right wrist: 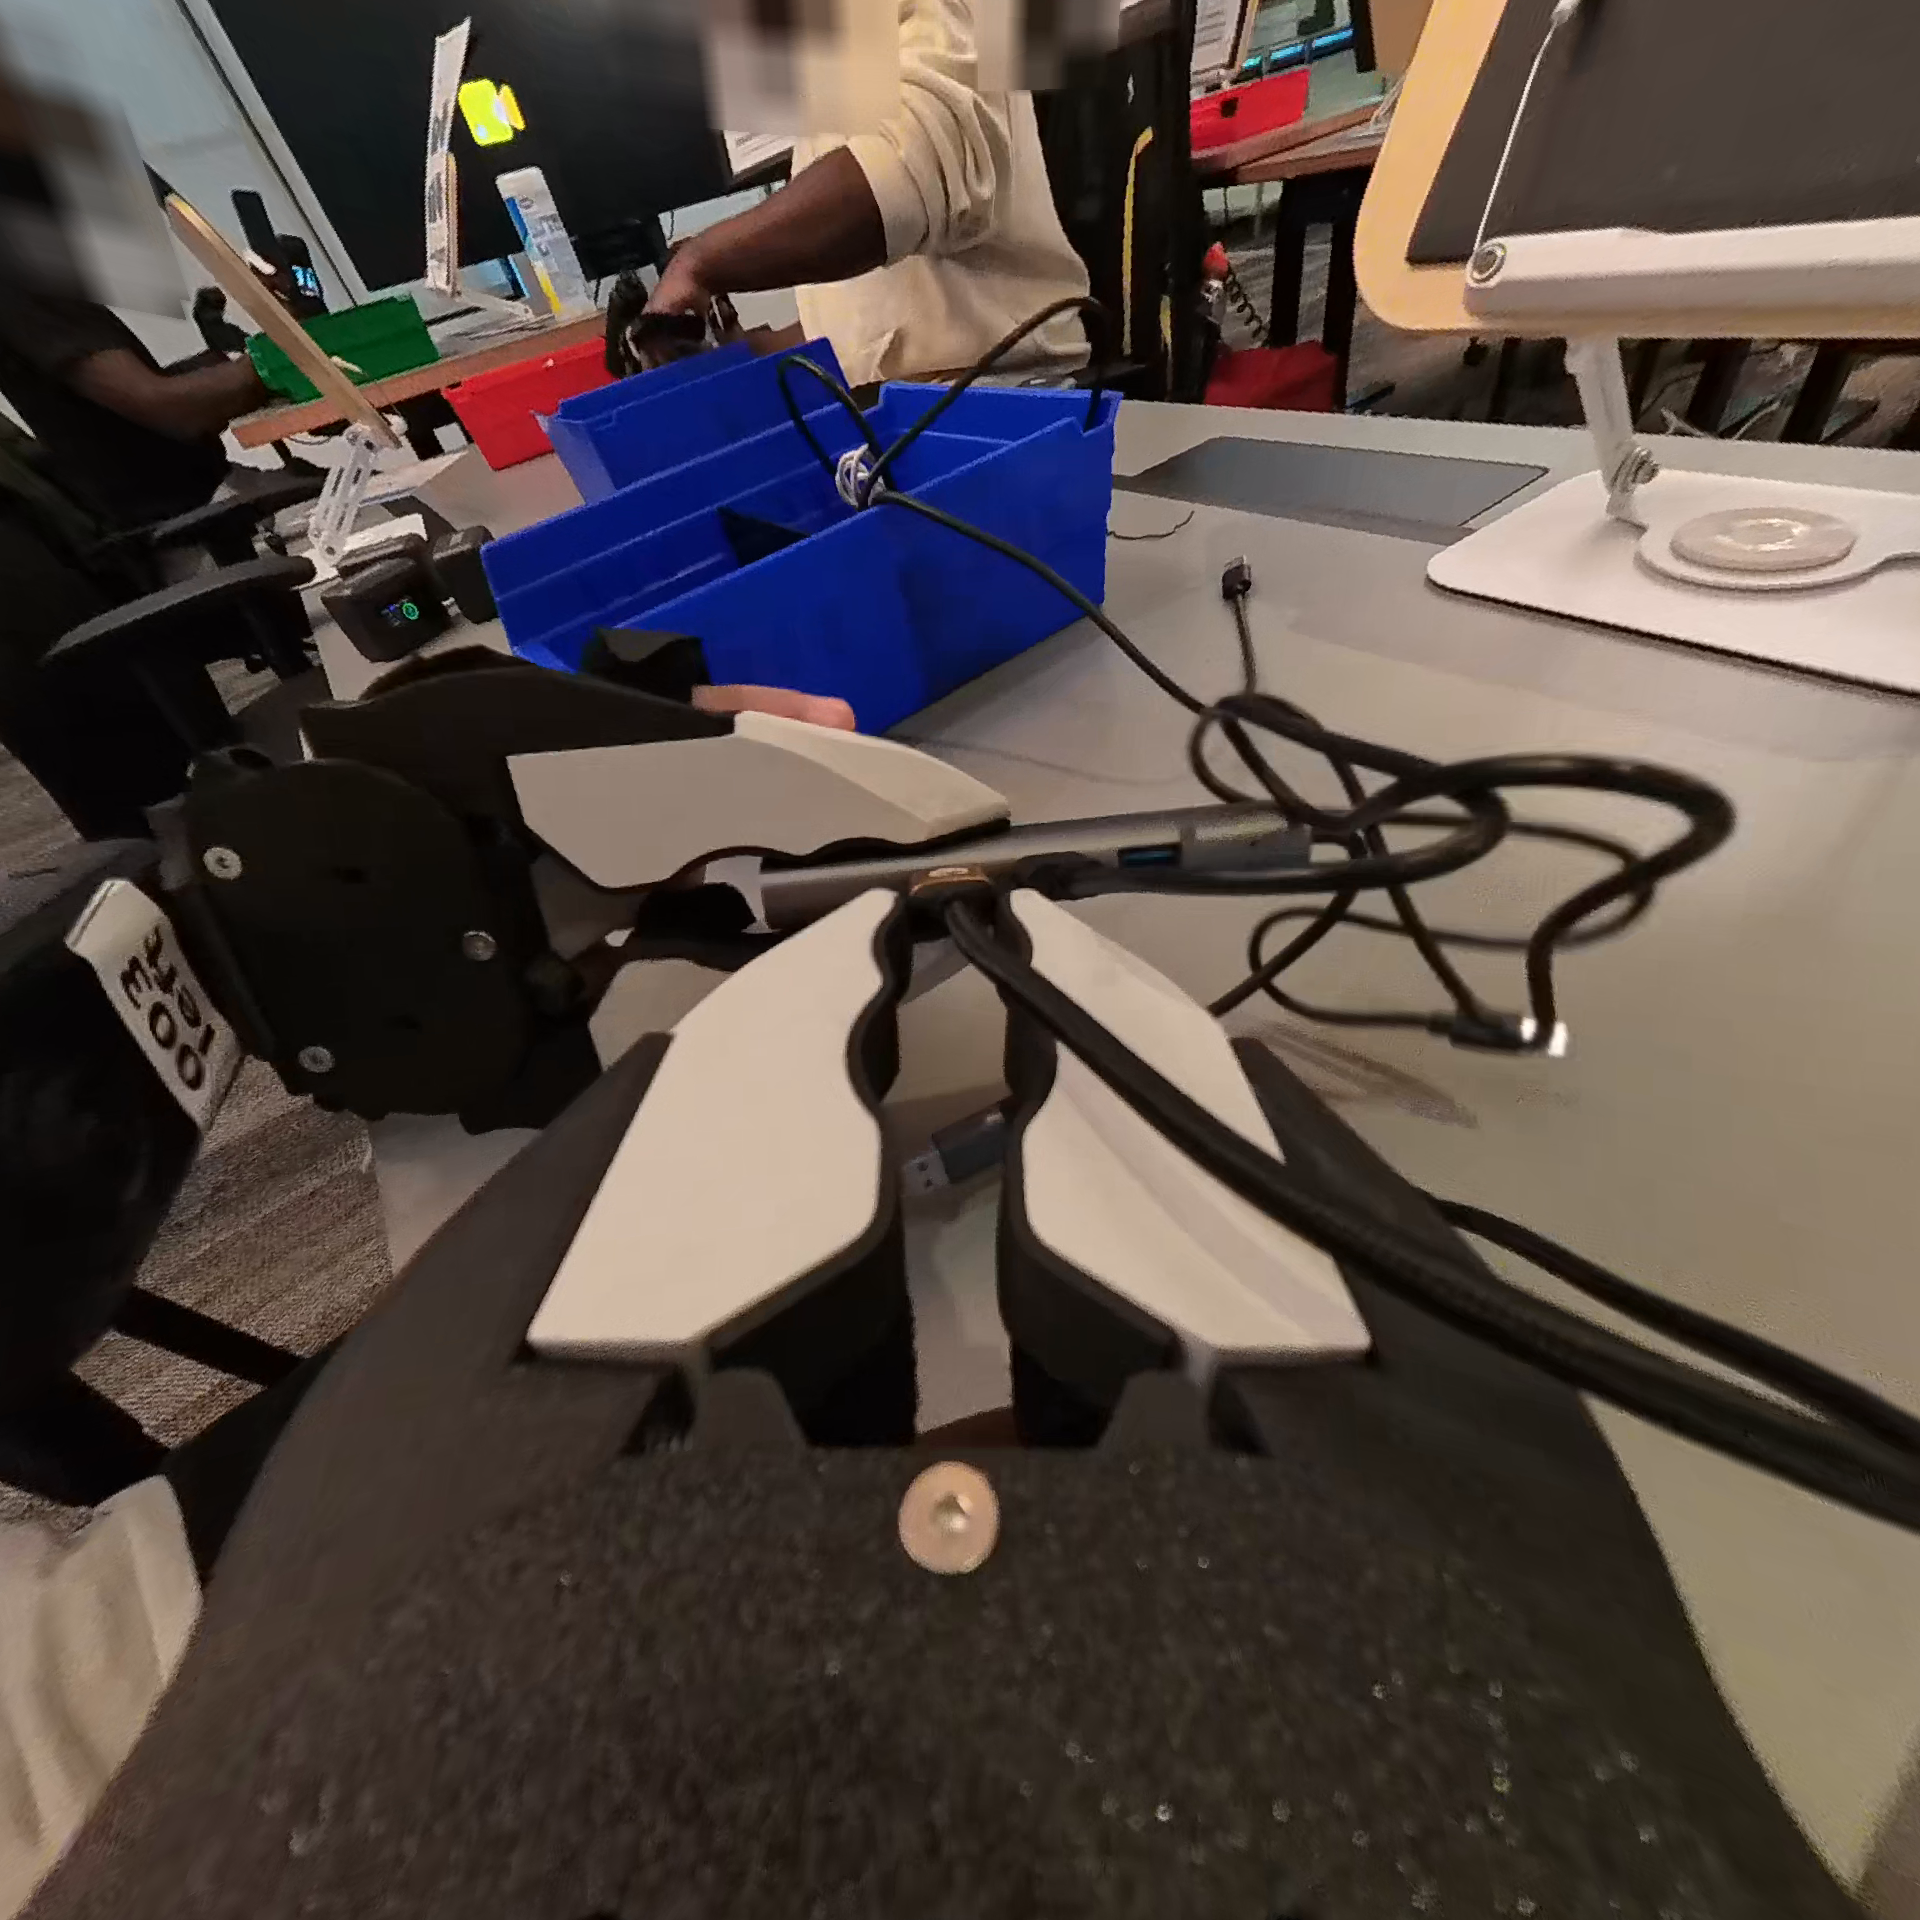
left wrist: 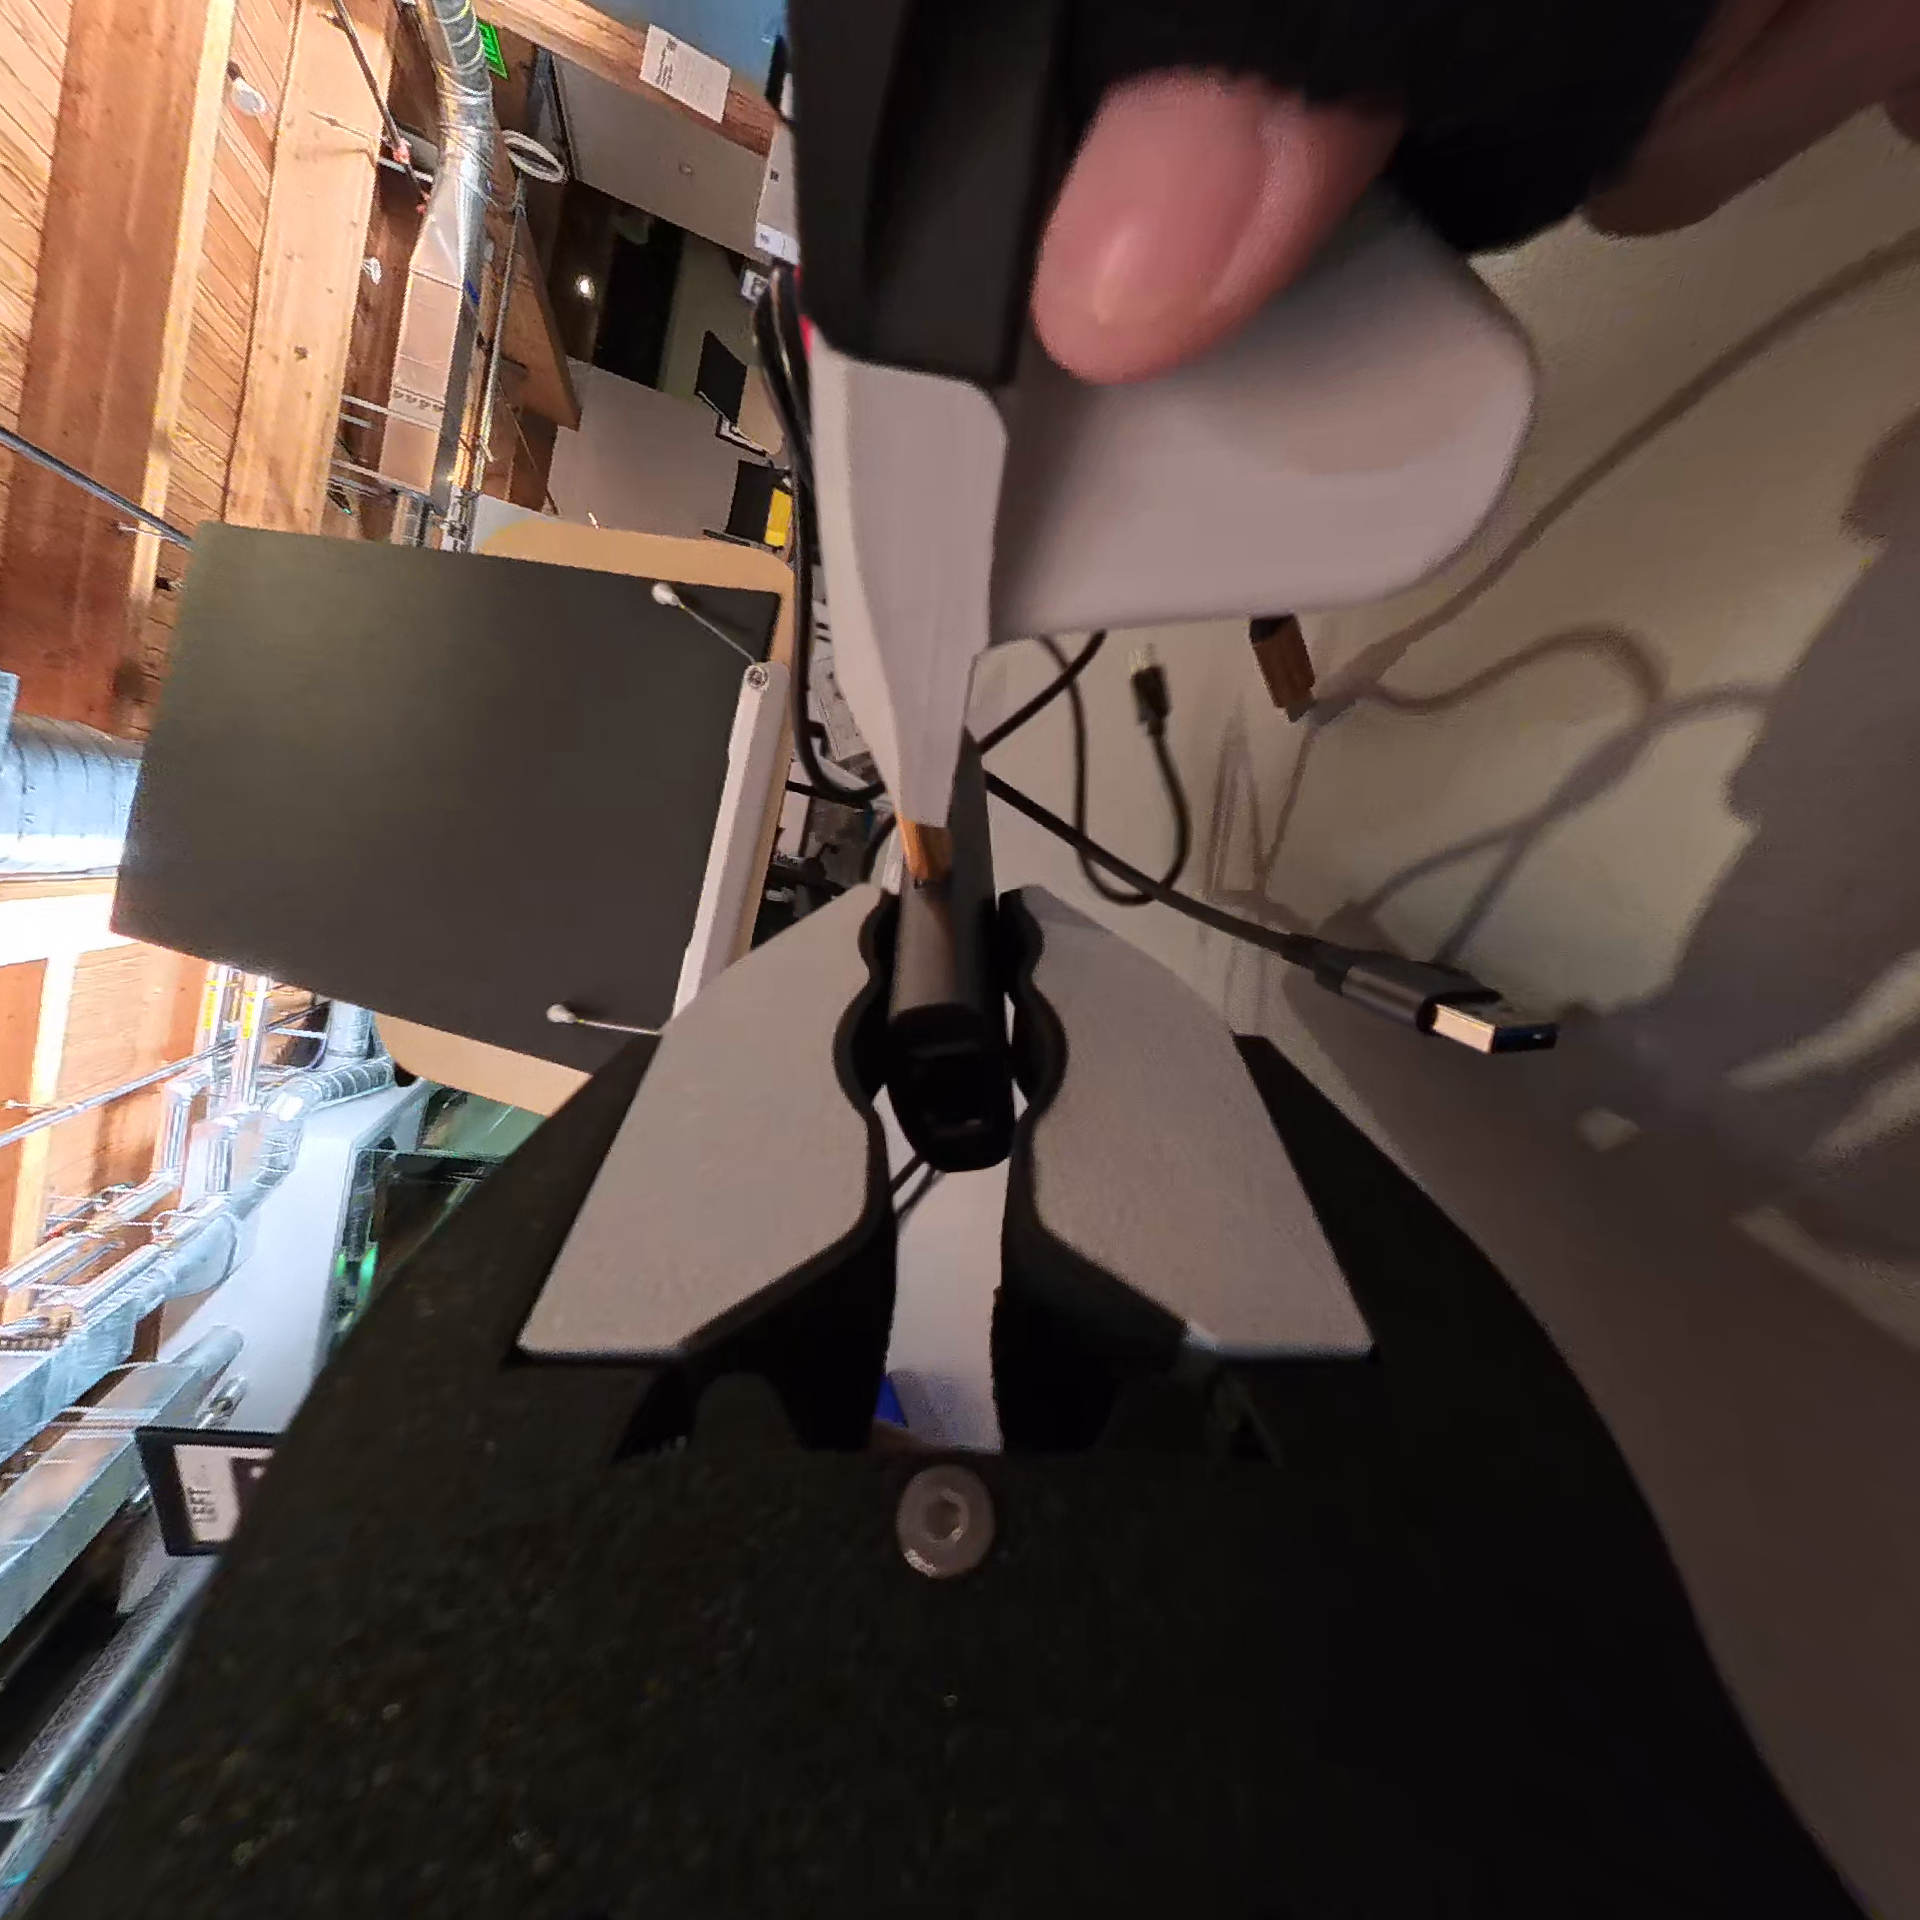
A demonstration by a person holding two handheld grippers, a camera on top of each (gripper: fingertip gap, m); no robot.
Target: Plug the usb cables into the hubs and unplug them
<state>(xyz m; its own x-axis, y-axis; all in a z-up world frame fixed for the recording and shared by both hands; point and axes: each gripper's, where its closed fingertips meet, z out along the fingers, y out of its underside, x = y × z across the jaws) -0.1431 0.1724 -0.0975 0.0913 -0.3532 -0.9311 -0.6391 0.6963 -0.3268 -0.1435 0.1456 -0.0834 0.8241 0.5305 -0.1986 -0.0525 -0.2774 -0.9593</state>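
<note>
Our left gripper pinches one end of the grey hub, its fingers pressed tight on both sides. Our right gripper squeezes a gold plug that sits in the side of the hub, and the plug's thick black cable runs back toward five o'clock. A loose silver plug lies on the grey table at three o'clock in the left wrist view. A blue bin stands at twelve o'clock in the right wrist view.
</note>
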